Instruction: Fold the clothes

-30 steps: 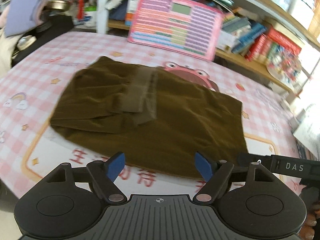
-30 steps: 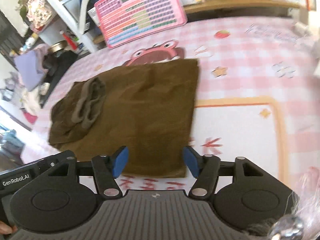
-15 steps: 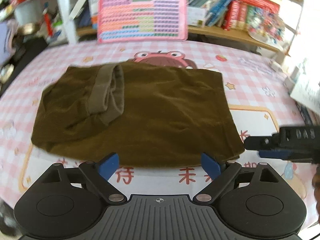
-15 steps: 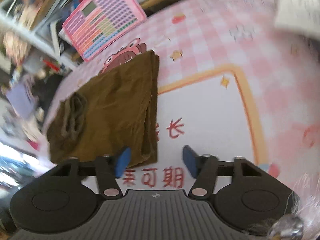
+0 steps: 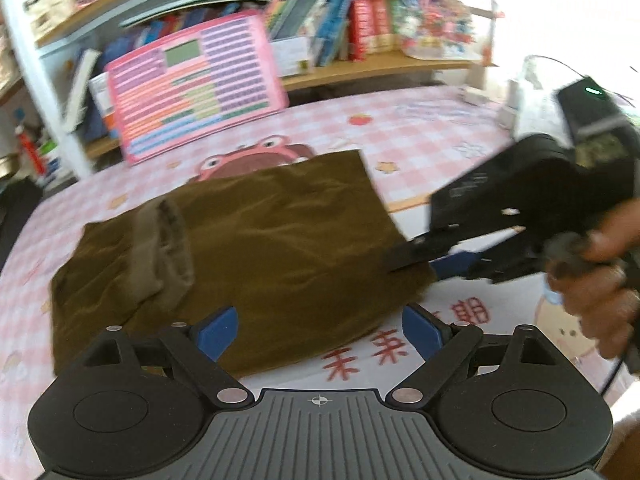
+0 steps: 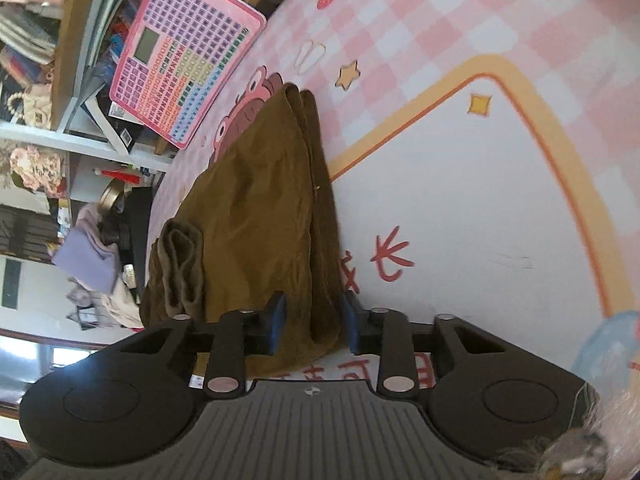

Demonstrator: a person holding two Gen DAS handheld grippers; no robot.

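A brown garment [image 5: 260,248] lies folded flat on the pink checked mat [image 5: 420,136], its ribbed waistband [image 5: 164,248] bunched at the left. My left gripper [image 5: 320,330] is open and empty, hovering over the garment's near edge. My right gripper [image 6: 314,326] is tilted on its side at the garment's near right corner [image 6: 320,320], its jaws partly closed around the cloth edge with gaps still showing. It also shows in the left wrist view [image 5: 424,258], coming in from the right in a hand.
A pink toy keyboard board [image 5: 192,84] leans against the bookshelf [image 5: 360,28] at the back. A lilac cloth pile [image 6: 88,256] and dark items lie off the mat's left side. White mat area with red characters [image 6: 460,240] lies right of the garment.
My right gripper rolled onto its side, moved in on the garment's near right corner and narrowed its jaws around the edge. My left gripper swung rightward and closer to the near edge.
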